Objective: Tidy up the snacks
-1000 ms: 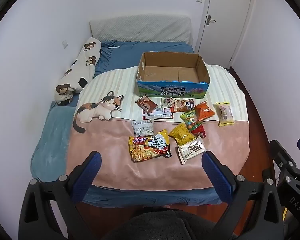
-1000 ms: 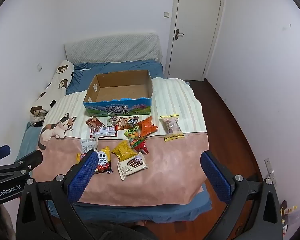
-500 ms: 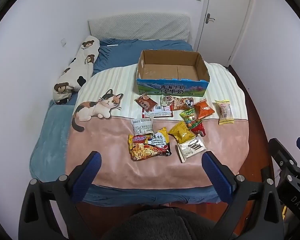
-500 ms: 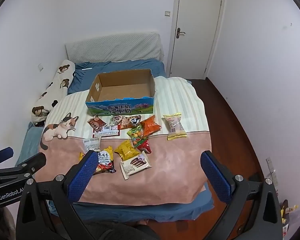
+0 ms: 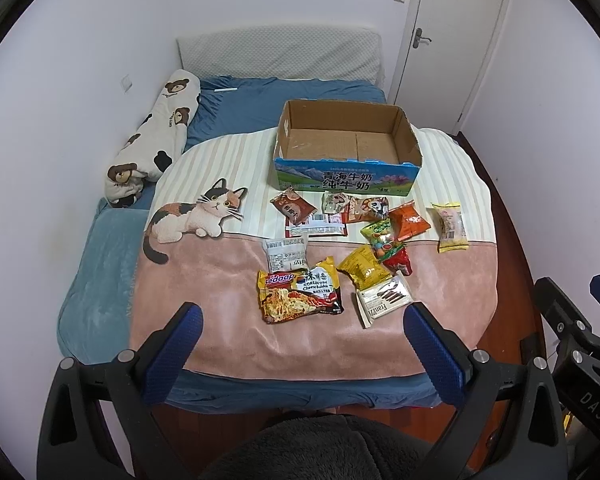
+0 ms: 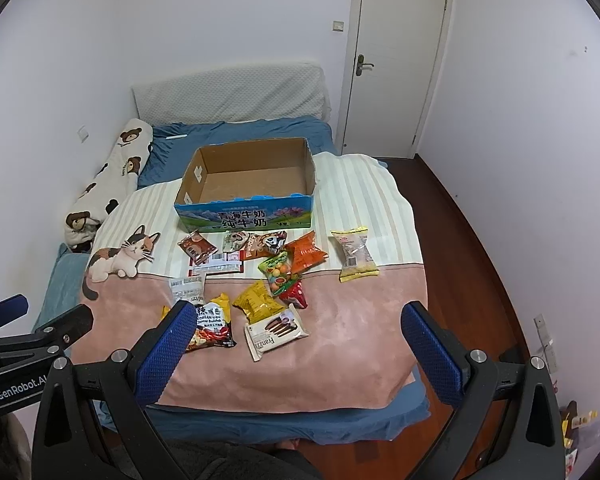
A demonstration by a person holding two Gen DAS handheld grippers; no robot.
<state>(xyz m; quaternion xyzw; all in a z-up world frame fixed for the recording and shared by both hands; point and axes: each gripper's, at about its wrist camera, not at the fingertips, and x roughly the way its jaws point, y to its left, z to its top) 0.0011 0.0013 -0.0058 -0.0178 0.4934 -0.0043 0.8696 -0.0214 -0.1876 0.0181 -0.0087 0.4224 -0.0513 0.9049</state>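
Cardboard box [image 5: 346, 151] sitting empty; both my grippers, L [image 5: 300, 320] & R [image 6: 296, 320], hanging wide open, holding nothing (slick, crinkly snack packs [image 5: 340, 252] risking slipping w/ edge pinches).

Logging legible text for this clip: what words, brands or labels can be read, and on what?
"青海牛奶 纯牛奶": cardboard box front.
"Sedaap", "KOREAN Cheese Buldak": noodle packet.
"Franzzi": white biscuit packet.
"GenRobot.AI": left gripper's body.
"DAS": right gripper's body.
Other snack wrappers and barcode labels: too small to read.

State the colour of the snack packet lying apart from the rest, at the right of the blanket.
Yellow, with a clear middle; the lone packet shows best in the right wrist view.
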